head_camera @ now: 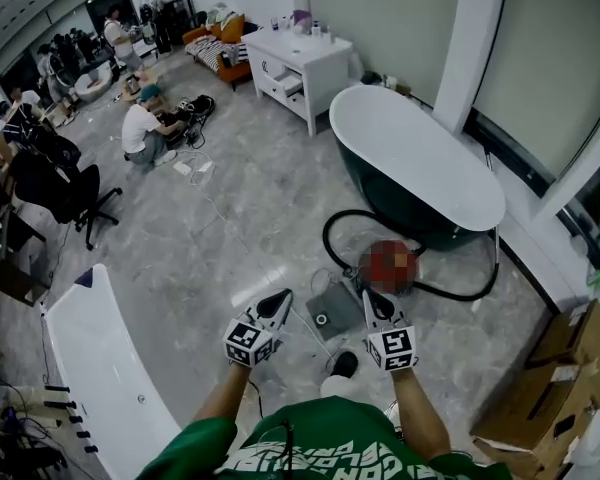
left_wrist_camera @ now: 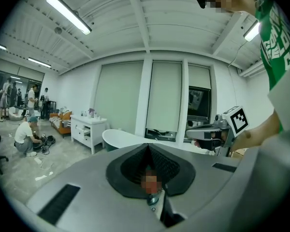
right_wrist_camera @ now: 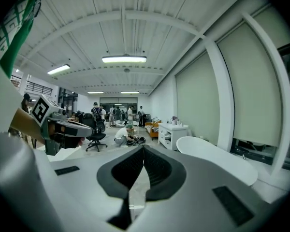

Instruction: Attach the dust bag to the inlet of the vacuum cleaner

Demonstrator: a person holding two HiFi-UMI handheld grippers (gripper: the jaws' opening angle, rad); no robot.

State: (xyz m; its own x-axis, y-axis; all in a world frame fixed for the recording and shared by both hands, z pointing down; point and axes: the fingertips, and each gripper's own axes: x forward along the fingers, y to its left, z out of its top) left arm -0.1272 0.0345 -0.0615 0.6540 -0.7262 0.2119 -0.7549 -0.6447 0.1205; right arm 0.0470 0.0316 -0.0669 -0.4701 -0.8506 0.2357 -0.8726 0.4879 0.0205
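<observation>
On the floor just below both claws lies the bag [head_camera: 334, 312], beside the vac [head_camera: 388, 266], while left claw [head_camera: 277, 300] & right claw [head_camera: 372, 298] hang above, jaws together, empty, prob. poised before reaching down.

Hidden: vac [head_camera: 388, 265] body under blur; hose [head_camera: 326, 230] partly behind tub [head_camera: 420, 158] (dust bag [head_camera: 332, 313] detail too small).

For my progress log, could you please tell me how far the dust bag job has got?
Nothing looks done. The dust bag lies on the floor beside the hose, unattached. Left claw and right claw are shut, empty. Picking up and fitting remain.
</observation>
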